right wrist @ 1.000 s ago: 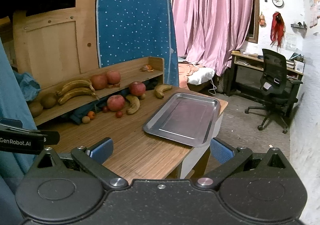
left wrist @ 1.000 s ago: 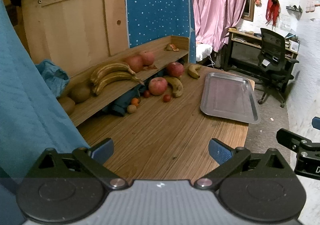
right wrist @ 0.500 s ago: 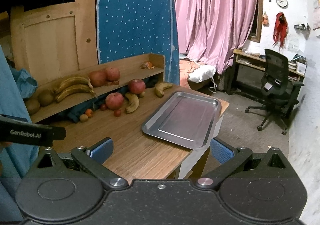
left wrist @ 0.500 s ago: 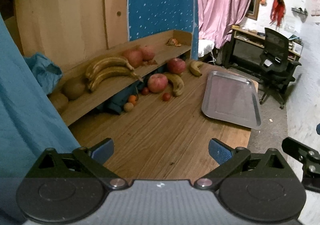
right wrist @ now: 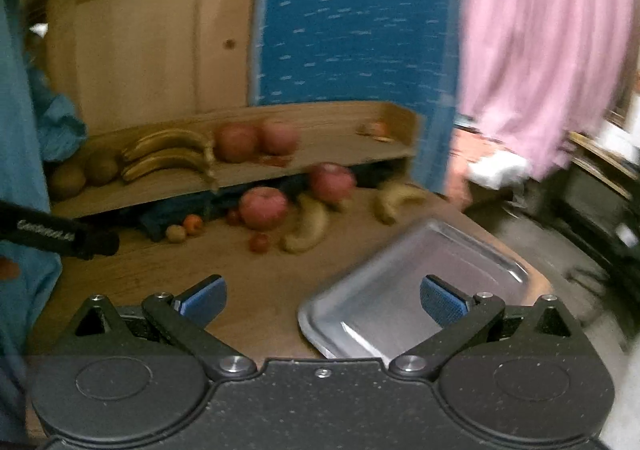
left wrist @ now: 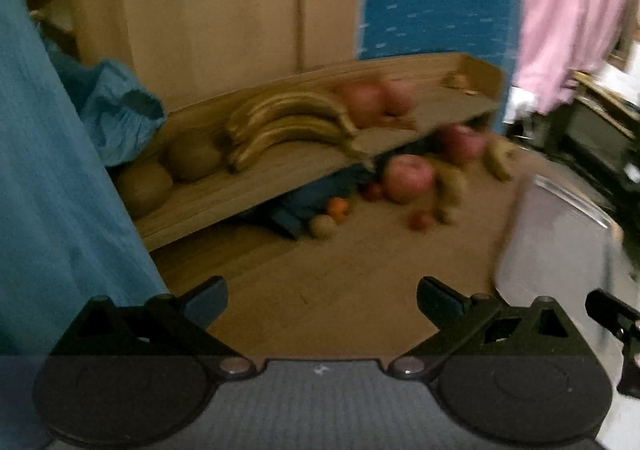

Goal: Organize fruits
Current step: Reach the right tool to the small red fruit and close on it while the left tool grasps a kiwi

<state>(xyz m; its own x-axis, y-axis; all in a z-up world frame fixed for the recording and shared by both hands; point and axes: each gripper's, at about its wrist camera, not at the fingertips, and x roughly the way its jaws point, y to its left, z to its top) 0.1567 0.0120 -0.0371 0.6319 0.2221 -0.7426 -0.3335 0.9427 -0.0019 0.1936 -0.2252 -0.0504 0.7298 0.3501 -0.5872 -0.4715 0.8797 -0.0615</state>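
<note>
On the wooden worktop the fruit lies loose and unsorted; nothing shows as placed yet. Metal tray sits at the right end of the worktop, bare, no fruit in it in either view

Loose on the worktop, near the shelf's front edge: two red apples, one of them further back by the shelf end; two single bananas, one just beside the near apple, one apart toward the far end; a few small fruits, among them an orange one, a pale brownish one and small red ones. Blur hides finer detail

Up on the low wooden shelf: a bunch of bananas, two more apples behind it, two round brown fruits at the left end, a small scrap at the far right end. Whether the shelf counts as sorted or as a source cannot be told

Left gripper: jaws wide apart, holding nothing, above bare worktop, well short of the fruit. Right gripper: jaws likewise wide apart and empty, over the tray's near corner

Judgement: task at its very start. If the tray is the destination, every piece remains to be moved. Both frames are motion-blurred, so both tools seem in transit, with no grasp begun
</note>
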